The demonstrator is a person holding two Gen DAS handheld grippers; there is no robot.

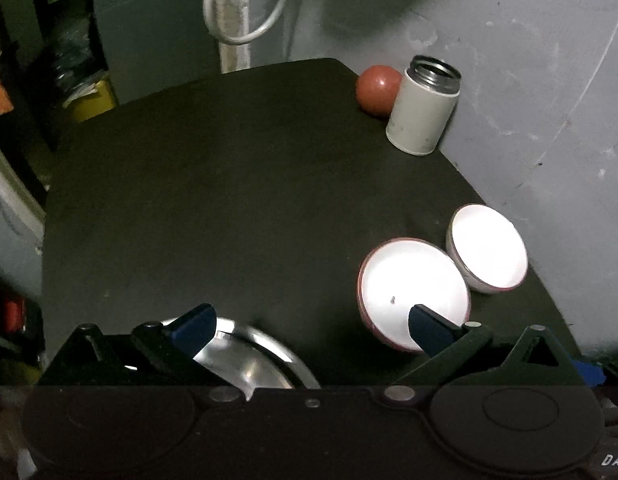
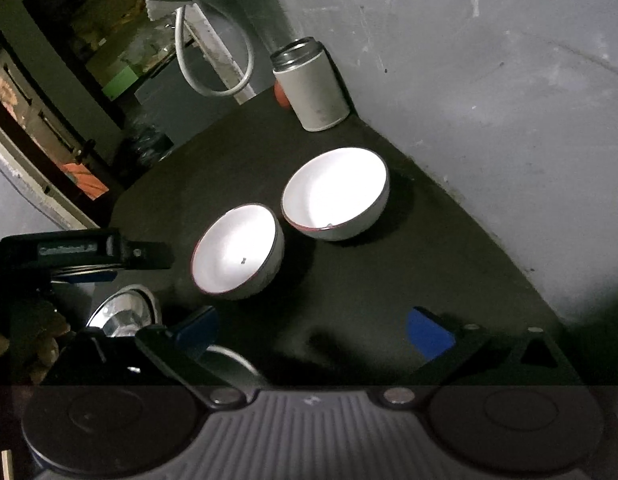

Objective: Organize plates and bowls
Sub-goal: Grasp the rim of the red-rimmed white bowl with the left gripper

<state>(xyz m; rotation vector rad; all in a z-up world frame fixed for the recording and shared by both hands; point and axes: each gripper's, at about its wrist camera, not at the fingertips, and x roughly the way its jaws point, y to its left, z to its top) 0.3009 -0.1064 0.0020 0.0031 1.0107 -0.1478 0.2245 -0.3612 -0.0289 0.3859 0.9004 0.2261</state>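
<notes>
Dim room, grey scuffed wall [image 2: 489, 80] behind a dark table [image 1: 229, 200]. Two white bowls sit side by side near the wall edge, close but whether touching cannot be told: near bowl [image 1: 413, 292], far bowl [image 1: 489, 252]. Steel plate [image 1: 249, 356] lies at the table's near edge, under the left gripper [image 1: 309, 330], jaws wide, holding nothing. Right gripper [image 2: 311, 332] hangs over bare table, jaws wide, empty. White canister [image 1: 425, 108], lid off, stands upright at the far corner; red ball [image 1: 375, 88] just beside it.
</notes>
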